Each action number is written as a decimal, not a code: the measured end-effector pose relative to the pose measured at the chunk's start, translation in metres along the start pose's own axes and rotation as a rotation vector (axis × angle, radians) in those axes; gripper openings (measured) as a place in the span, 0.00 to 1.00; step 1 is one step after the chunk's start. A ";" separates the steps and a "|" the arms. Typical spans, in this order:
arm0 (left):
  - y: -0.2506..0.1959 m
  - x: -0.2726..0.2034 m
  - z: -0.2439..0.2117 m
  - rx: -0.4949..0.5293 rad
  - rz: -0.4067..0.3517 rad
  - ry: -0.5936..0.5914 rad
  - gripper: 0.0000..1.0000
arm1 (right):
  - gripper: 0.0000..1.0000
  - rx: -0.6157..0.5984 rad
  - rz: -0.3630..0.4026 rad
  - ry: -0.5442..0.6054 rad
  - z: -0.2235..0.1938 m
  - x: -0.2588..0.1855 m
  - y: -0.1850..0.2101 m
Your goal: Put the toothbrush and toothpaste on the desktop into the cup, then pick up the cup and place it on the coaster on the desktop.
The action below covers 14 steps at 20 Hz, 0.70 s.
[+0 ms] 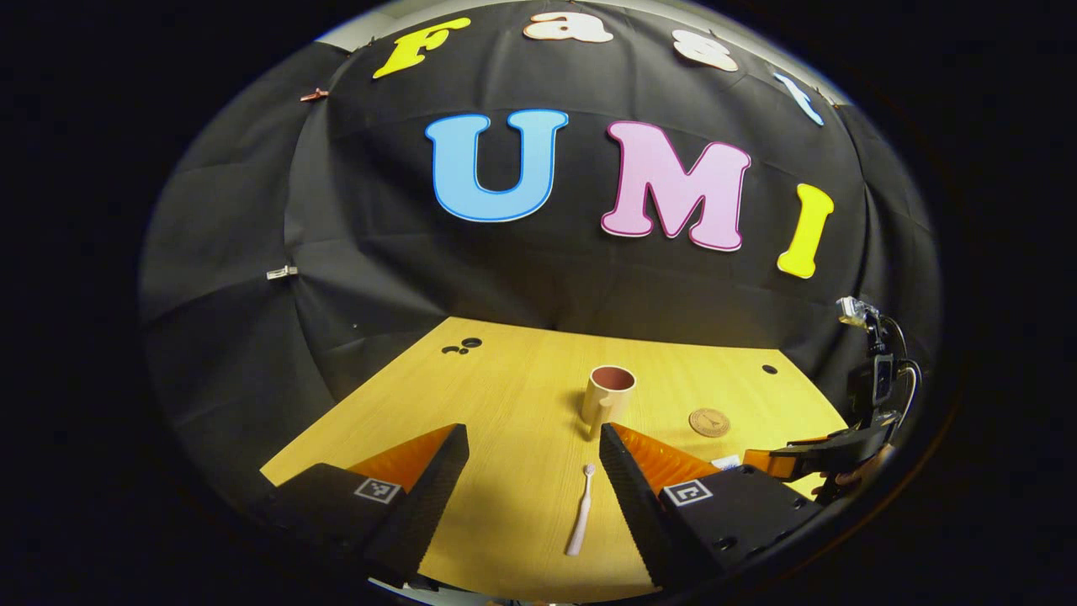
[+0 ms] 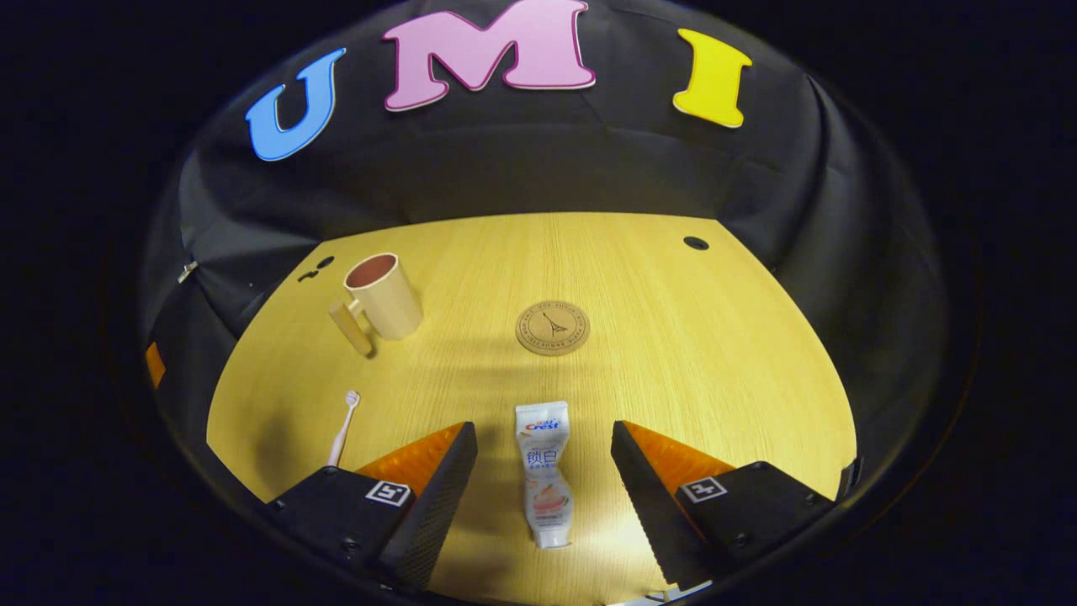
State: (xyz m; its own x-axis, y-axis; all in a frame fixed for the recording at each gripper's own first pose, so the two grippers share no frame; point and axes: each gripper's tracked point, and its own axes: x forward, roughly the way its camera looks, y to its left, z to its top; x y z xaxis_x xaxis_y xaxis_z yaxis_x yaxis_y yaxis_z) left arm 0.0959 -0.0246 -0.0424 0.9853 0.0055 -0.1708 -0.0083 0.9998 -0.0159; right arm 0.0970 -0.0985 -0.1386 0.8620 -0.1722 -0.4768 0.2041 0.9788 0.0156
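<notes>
Desktop [image 2: 673,353]: pale wood, bare apart from the four task items; nothing is in the cup yet, so the first step is only starting. Cup [image 2: 383,296]: beige, upright, handle turned toward the near side, standing at about 10 o'clock in the right gripper view and at 12 o'clock, just beyond the fingertips, in the left gripper view [image 1: 607,394]. Coaster [image 2: 552,327]: round, brown, flat on the wood at 12 o'clock in the right gripper view, well apart from the cup and unoccupied. Toothpaste [image 2: 543,473]: white tube lying flat, cap end toward the near edge, lengthwise between the right gripper's fingers. Toothbrush [image 1: 580,511]: pale and slim, lying flat with the head pointing toward the cup, between the left gripper's fingers. Left gripper [image 1: 530,467]: jaws wide apart, holding nothing, poised above the brush. Right gripper [image 2: 543,467]: jaws likewise wide, holding nothing, straddling the tube from above. Judgement: both tools are lined up for a first pick. The next move calls for lowering until the fingers bracket an item's sides, closing, then carrying it over the cup's mouth; the thin brush will need the jaws almost on the wood.
</notes>
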 end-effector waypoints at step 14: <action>-0.003 0.004 -0.041 0.016 0.074 0.137 0.97 | 0.99 -0.054 0.014 0.247 -0.062 0.056 -0.003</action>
State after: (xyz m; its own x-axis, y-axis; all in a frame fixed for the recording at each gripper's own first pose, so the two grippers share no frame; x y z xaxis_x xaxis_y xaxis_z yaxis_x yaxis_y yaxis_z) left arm 0.0933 -0.0286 -0.0836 0.9495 0.0784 -0.3038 -0.0766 0.9969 0.0177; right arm 0.1160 -0.1042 -0.2199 0.7234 -0.1331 -0.6775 0.1623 0.9865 -0.0205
